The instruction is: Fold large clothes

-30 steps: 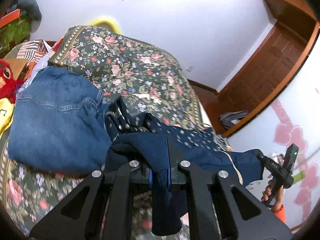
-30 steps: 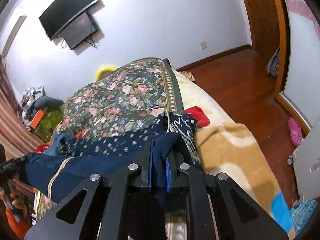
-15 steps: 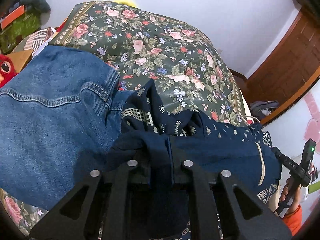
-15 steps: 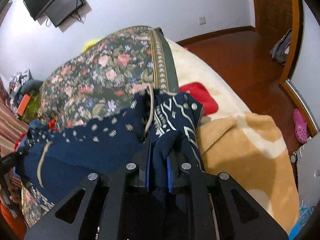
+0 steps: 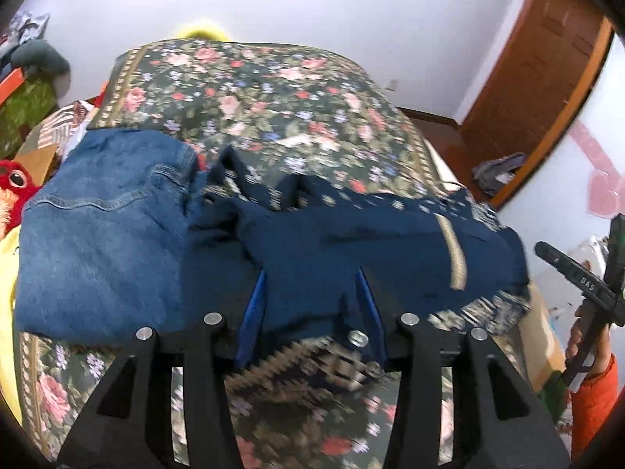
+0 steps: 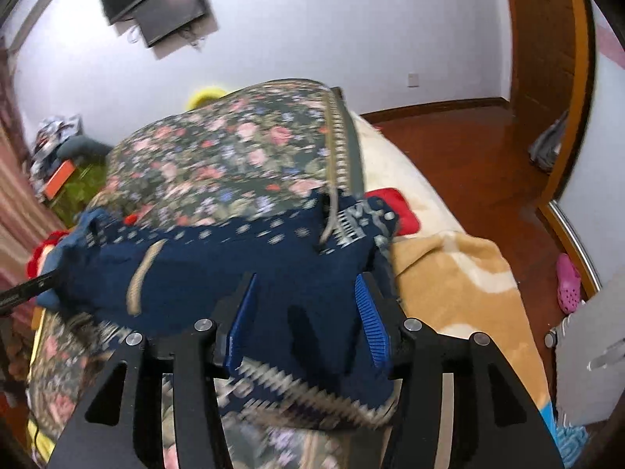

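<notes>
A navy patterned garment (image 5: 351,242) lies folded across the floral bedspread (image 5: 273,90), its left end over a pair of blue jeans (image 5: 101,234). My left gripper (image 5: 310,273) hovers at the garment's near edge. Its jaws are opening, and the cloth lies slack between the blue pads (image 5: 254,305) without being pressed. In the right wrist view the same garment (image 6: 234,265) rests on the bedspread (image 6: 234,148). My right gripper (image 6: 306,279) is opening too, with the navy cloth loose between its pads (image 6: 369,312).
A red plush toy (image 5: 15,183) sits left of the jeans. A beige blanket (image 6: 461,281) and a red item (image 6: 402,211) cover the bed's right side. A hand in an orange sleeve (image 5: 586,336) is at the bed's edge. Beyond are wooden floor (image 6: 468,144) and a pink shoe (image 6: 568,281).
Both grippers were shut on the navy garment and now stand open. The garment has come down flat onto the bed, and both hands have dropped lower.
</notes>
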`<control>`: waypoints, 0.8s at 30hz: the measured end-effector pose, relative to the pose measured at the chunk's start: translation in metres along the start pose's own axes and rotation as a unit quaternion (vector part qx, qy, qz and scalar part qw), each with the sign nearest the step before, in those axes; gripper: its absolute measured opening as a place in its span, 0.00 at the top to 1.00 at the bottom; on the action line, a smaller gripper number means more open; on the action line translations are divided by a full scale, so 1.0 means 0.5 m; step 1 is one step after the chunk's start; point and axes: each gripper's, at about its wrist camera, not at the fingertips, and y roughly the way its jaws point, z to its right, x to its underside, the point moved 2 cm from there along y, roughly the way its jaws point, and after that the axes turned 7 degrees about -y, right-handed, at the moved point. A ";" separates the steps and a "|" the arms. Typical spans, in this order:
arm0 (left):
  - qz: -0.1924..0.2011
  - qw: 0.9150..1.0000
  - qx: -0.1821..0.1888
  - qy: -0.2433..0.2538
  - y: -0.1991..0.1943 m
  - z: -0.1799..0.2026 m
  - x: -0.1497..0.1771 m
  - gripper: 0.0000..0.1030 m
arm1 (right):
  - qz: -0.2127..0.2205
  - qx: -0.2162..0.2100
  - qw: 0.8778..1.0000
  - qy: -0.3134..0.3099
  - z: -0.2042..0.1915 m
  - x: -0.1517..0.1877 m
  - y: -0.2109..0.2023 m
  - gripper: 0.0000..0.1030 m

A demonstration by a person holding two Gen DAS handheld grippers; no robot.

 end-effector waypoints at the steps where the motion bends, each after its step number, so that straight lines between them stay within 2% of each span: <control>1: -0.005 1.000 0.007 0.002 -0.001 0.007 0.006 0.56 | -0.002 -0.010 1.000 -0.007 -0.013 0.004 -0.006 0.54; 6: -0.036 0.999 0.030 0.022 0.022 0.052 0.054 0.56 | -0.036 -0.052 0.997 -0.036 -0.081 0.033 0.008 0.53; 12: -0.095 0.994 0.024 0.046 0.111 0.082 0.105 0.56 | -0.085 -0.070 0.992 -0.063 -0.134 0.062 0.082 0.53; 17: -0.082 0.995 0.003 0.056 0.154 0.071 0.090 0.53 | -0.108 -0.058 0.990 -0.073 -0.147 0.063 0.140 0.53; 20: -0.050 0.997 -0.025 0.046 0.157 0.055 0.044 0.53 | -0.103 -0.058 0.991 -0.068 -0.141 0.041 0.162 0.53; 24: -0.031 0.998 -0.040 0.032 0.173 0.031 -0.035 0.53 | -0.093 -0.062 0.993 -0.037 -0.114 -0.017 0.189 0.53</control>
